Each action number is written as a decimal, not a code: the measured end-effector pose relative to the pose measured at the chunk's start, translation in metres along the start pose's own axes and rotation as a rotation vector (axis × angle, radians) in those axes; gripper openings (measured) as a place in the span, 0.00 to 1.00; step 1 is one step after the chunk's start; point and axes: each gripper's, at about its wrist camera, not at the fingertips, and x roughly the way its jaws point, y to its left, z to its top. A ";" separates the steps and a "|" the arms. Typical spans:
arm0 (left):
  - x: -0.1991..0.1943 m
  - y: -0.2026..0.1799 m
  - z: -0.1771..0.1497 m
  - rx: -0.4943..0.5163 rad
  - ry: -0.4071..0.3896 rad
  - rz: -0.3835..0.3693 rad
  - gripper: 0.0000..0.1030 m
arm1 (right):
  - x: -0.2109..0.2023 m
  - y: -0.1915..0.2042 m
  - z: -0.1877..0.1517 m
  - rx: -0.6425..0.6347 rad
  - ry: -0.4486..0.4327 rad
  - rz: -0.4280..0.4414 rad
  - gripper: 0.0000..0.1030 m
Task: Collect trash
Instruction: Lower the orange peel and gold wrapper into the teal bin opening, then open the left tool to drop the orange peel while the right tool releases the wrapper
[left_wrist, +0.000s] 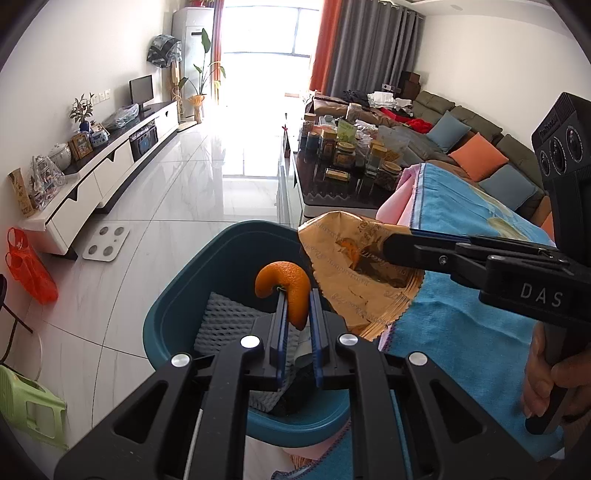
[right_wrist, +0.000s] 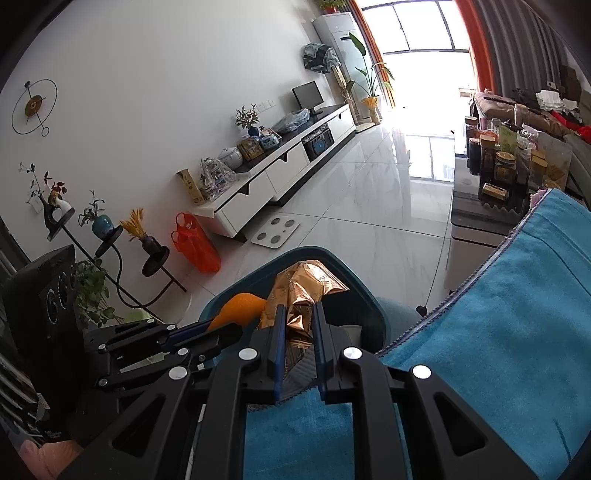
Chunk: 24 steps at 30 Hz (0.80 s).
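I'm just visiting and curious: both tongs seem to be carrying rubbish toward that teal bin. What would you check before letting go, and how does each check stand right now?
1. Left gripper pinches the curled orange peel: ok.
2. Right gripper pinches the crinkled gold foil wrapper: ok.
3. Peel hangs over the mouth of the teal plastic bin: ok.
4. Wrapper over the bin: ok in the right wrist view; in the left wrist view part of it overhangs the blue towel-like cloth, so cannot tell for all of it.
5. Room in the bin: grey foam netting lies inside, space remains: ok.
6. Grippers clear of each other: close together, not touching: ok.
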 end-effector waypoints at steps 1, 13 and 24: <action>0.002 0.000 0.000 -0.002 0.003 0.000 0.11 | 0.003 0.001 0.001 0.000 0.006 0.000 0.12; 0.028 0.005 -0.002 -0.027 0.044 0.009 0.12 | 0.025 0.004 0.007 0.025 0.046 0.000 0.14; 0.028 0.007 -0.008 -0.059 0.033 0.011 0.36 | 0.020 -0.003 0.005 0.058 0.033 0.009 0.22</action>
